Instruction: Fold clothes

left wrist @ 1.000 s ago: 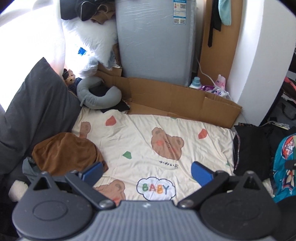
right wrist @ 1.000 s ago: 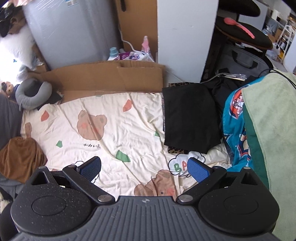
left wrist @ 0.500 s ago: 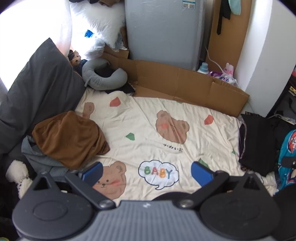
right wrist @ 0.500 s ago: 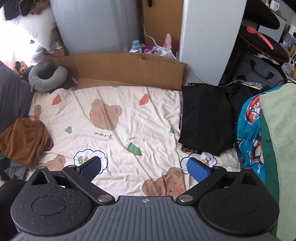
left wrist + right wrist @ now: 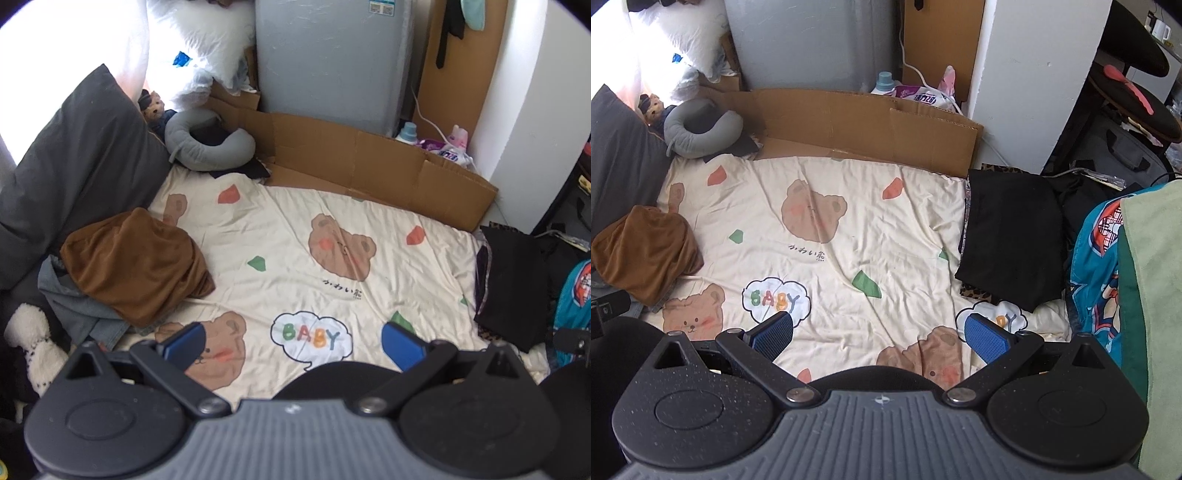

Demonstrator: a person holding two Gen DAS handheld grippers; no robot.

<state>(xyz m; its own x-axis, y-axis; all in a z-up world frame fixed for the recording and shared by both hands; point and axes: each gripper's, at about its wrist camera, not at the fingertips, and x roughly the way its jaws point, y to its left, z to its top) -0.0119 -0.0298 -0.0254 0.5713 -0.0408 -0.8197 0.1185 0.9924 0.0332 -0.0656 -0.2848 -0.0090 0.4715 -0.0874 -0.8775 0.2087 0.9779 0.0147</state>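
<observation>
- Clothes wait in a heap: the brown top (image 5: pixel 136 264) sits on the left of the bear blanket (image 5: pixel 295 236), on top of a gray garment (image 5: pixel 79 310).
- Left gripper (image 5: pixel 293 341) and right gripper (image 5: pixel 879 332) both hang wide apart, holding nothing.
- Grabbing could catch the blanket or gray garment too.
- The black folded pile (image 5: pixel 1008 236) lies far right.

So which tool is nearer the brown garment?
Left. The left tool hovers open just right of the brown garment; the right tool, also open, sits farther right, nearer the black clothes.
</observation>
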